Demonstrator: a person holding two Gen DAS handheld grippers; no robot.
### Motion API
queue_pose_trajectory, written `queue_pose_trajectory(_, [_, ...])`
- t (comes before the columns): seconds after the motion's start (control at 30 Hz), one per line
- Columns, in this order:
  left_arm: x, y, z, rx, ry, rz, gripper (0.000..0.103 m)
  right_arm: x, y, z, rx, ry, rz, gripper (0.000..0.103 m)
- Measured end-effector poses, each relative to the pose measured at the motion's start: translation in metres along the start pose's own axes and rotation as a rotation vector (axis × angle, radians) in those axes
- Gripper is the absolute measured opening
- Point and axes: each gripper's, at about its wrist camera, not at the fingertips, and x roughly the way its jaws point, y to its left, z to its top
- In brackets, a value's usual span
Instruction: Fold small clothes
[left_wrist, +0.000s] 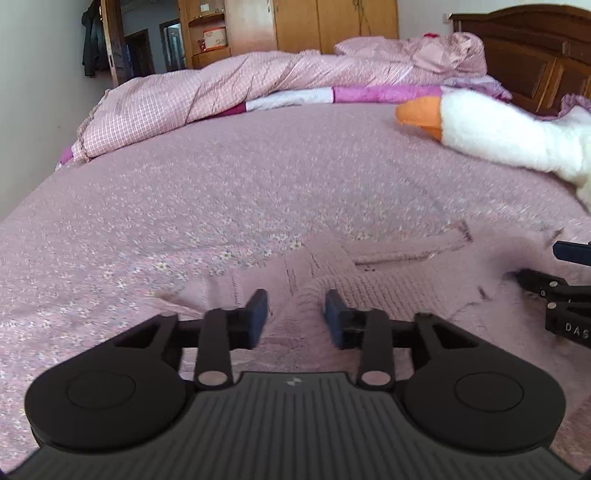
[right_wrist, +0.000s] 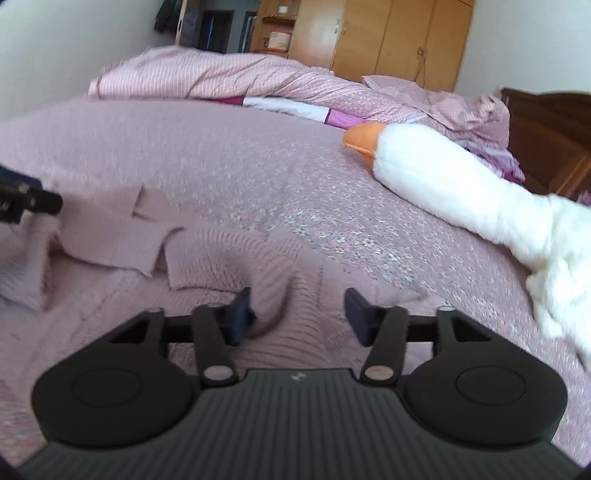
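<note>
Left gripper (left_wrist: 295, 314) and right gripper (right_wrist: 297, 314) both agape, empty, straddling raised folds of ribbed mauve knit garment (right_wrist: 236, 251).

The bed (left_wrist: 221, 192) had a pink flowery cover. On it lay a pink knitted top (right_wrist: 229, 258), maybe a sweater, a white toy goose (right_wrist: 461, 192) and a bunched-up blanket (left_wrist: 207, 92).

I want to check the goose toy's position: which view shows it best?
The right wrist view: the white plush goose shows beak, long neck and part of its body on the bed. The left wrist view crops it at the edge.
</note>
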Motion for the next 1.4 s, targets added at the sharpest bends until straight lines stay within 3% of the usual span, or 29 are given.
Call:
queue_pose_trajectory(0.37, [-0.071, 0.004, -0.011, 0.106, -0.05, 0.039, 0.062, -0.069, -0.026, -0.009, 0.04, -0.11, -0.008, 0.058])
queue_pose_trajectory(0.63, [-0.099, -0.002, -0.033, 0.222, -0.037, -0.027, 0.067, -0.096, -0.034, -0.026, 0.087, -0.104, 0.034, 0.058])
queue_pose_trajectory(0.9, [-0.087, -0.029, -0.058, 0.358, -0.014, -0.112, 0.067, -0.091, -0.01, -0.042, -0.055, -0.08, 0.046, 0.058])
queue_pose_trajectory(1.13, [-0.059, -0.046, -0.065, 0.422, -0.001, -0.083, 0.067, -0.077, 0.002, -0.044, -0.182, -0.065, 0.046, 0.058])
queue_pose_trajectory(1.33, [-0.042, -0.05, -0.061, 0.436, -0.022, -0.045, 0.067, -0.06, 0.018, -0.048, -0.399, -0.09, 0.038, 0.058])
queue_pose_trajectory(1.4, [-0.04, -0.049, -0.061, 0.439, -0.038, -0.051, 0.057, -0.054, 0.021, -0.048, -0.451, -0.097, 0.041, 0.058])
